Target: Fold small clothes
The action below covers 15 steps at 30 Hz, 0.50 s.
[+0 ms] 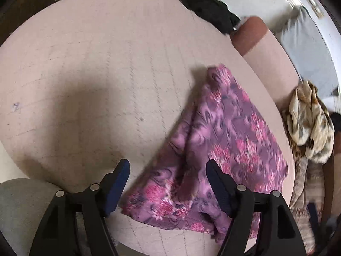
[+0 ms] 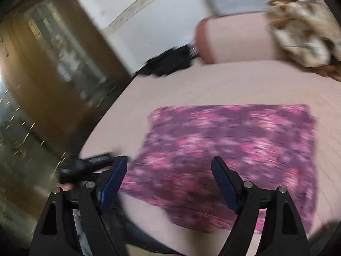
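Between the spread fingers of the left gripper (image 1: pixel 167 185) nothing is pinched; the right gripper (image 2: pixel 169 184) is likewise held wide and empty. A purple, pink-flowered cloth (image 1: pixel 215 149) is laid folded on the pale pink bed (image 1: pixel 96 64). A black garment (image 1: pixel 204 4) and a leopard-print cloth (image 1: pixel 309 119) are judged unfolded.

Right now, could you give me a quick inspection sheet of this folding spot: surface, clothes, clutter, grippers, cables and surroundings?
Surface: pale pink padded sofa seat, faint grid stitching.
Job's things: purple floral cloth lying fairly flat, some wrinkles.
Clutter: black crumpled garment at far edge; cream and brown patterned fabric pile beside the seat.
Grippers: left gripper open, empty, over the cloth's near edge; right gripper open, empty.
Cables: nothing seen.
Surroundings: pink cylindrical bolster cushion, white wall, brown wooden cabinet.
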### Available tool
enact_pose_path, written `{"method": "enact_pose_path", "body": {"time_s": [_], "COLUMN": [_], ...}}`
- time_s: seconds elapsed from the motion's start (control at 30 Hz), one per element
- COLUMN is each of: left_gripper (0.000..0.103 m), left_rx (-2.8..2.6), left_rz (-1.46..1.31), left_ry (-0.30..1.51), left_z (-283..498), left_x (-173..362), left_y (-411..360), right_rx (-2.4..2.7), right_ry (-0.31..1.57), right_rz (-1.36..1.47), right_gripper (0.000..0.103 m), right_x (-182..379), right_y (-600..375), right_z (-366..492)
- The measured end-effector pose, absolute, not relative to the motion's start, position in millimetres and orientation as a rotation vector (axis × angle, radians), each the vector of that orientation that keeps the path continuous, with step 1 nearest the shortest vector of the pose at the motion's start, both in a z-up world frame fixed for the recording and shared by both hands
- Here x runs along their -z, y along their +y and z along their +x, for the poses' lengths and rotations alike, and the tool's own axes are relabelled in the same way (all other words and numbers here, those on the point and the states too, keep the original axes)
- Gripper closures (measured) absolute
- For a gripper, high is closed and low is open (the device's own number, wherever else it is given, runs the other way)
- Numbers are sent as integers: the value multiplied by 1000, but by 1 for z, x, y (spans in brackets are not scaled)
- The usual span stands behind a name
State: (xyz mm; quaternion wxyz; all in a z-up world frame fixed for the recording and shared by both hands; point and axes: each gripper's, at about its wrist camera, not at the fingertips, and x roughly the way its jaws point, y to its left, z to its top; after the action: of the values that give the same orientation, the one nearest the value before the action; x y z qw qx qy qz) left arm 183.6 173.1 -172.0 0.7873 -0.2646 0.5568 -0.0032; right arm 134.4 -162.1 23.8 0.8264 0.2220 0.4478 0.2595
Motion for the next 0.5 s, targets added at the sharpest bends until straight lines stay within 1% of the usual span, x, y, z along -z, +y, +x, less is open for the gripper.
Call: {"method": "enact_pose_path", "body": {"time_s": [0.17, 0.23, 0.27, 0.3, 0.37, 0.4, 0.43, 0.5], "left_gripper": [25, 29, 33, 43, 57, 82, 88, 91], "left_rx": [62, 113, 137, 150, 186, 226, 255, 272], "left_rz": [-521, -533, -542, -536, -524, -539, -568, -645], "left_ry": [1269, 1273, 1285, 1302, 1326, 1343, 1360, 1345], "left_z": [187, 186, 186, 186, 187, 188, 188, 187], "left_x": [182, 182, 183, 185, 187, 189, 192, 192], "left_y": [164, 163, 162, 159, 153, 151, 150, 158], "right_rx": [-645, -656, -653, -648, -644, -665, -679, -678], "right_ry": [1083, 1125, 1142, 1165, 1223, 1263, 1295, 1370], "right_rz": [443, 419, 398, 377, 371, 395, 414, 424], "right_gripper": [22, 22, 22, 23, 23, 26, 26, 26], "right_x": [-30, -24, -20, -15, -2, 7, 13, 29], "right_y": [-114, -94, -83, -74, -54, -45, -40, -29], "right_z": [189, 208, 215, 219, 227, 232, 236, 246]}}
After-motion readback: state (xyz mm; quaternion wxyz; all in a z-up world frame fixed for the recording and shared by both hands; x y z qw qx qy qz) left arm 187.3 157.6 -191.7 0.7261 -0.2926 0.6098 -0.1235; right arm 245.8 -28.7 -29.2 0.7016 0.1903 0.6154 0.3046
